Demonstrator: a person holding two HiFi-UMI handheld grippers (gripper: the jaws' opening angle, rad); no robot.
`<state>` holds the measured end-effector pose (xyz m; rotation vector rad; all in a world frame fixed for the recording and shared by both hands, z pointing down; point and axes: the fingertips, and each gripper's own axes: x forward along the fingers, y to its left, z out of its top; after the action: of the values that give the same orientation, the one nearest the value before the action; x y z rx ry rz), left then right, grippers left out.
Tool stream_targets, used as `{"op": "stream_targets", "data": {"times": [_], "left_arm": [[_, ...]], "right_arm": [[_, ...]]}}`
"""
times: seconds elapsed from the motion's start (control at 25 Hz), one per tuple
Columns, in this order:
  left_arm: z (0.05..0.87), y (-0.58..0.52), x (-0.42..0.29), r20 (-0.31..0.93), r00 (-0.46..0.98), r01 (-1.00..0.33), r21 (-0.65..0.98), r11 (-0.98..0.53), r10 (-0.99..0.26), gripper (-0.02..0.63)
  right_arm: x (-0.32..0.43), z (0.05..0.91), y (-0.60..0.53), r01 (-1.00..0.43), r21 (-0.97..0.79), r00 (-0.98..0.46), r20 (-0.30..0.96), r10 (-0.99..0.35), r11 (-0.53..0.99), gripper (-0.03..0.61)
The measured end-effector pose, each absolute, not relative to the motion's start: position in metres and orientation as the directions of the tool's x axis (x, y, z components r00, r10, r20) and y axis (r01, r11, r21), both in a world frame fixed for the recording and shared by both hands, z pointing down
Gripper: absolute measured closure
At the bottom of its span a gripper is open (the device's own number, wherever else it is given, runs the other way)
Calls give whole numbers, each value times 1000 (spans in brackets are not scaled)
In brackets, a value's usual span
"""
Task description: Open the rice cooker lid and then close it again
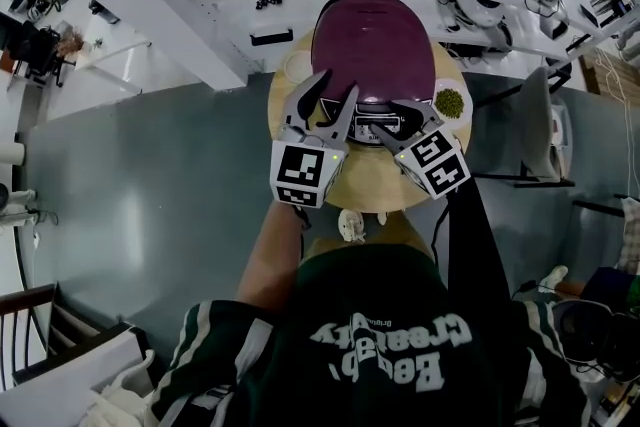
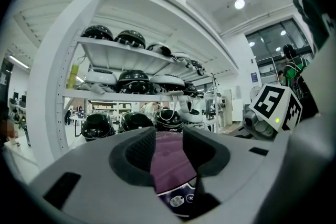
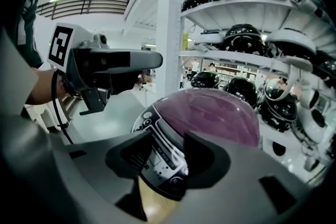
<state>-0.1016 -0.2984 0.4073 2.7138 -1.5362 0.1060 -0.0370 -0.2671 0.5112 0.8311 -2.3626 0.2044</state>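
white shelves (image 2: 126, 63) stacked with dark helmets (image 2: 131, 78) fill the far side of the room, and in front of them stands a small round wooden tabletop (image 1: 370, 190). the rice cooker (image 1: 372, 45) sits on the far half of that tabletop with its purple lid (image 3: 210, 118) down. its control panel (image 3: 157, 149) faces the near side. a small dish of something green (image 1: 450, 101) lies just to its right.

the left gripper (image 1: 332, 95) points level at the near left edge of the lid. its jaws stand apart with nothing clamped, and the lid shows in the gap beyond them. the right gripper (image 1: 398, 123) tilts down at the control panel. its jaws are also parted, and the panel lies in the gap, but no pad presses on it.

the lid looks like a stiff, glossy dome, probably slippery to pinch on its curved top. it most likely hinges at the far side and latches at the near front. the sensible place to work is therefore the front lip or a release catch above the panel, though no catch can be made out clearly. the lid may spring up by itself once it is freed. the cooker could slide on the smooth wood, so steadying it with the other gripper seems wise.
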Motion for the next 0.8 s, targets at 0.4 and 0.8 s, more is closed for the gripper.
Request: {"op": "stream_targets", "data": {"times": [0.4,0.8], "left_arm": [[404,-297,-97,68,518,-854,-7,-520,-853,465],[402,-293,-103,68,511,-858,-16,-513,-857,465]], "right_arm": [[-40,511,-261,-632,69,-600,586,-544,772,337],[-43,512,-259,-651,85,-587,573,-572,754,307]]}}
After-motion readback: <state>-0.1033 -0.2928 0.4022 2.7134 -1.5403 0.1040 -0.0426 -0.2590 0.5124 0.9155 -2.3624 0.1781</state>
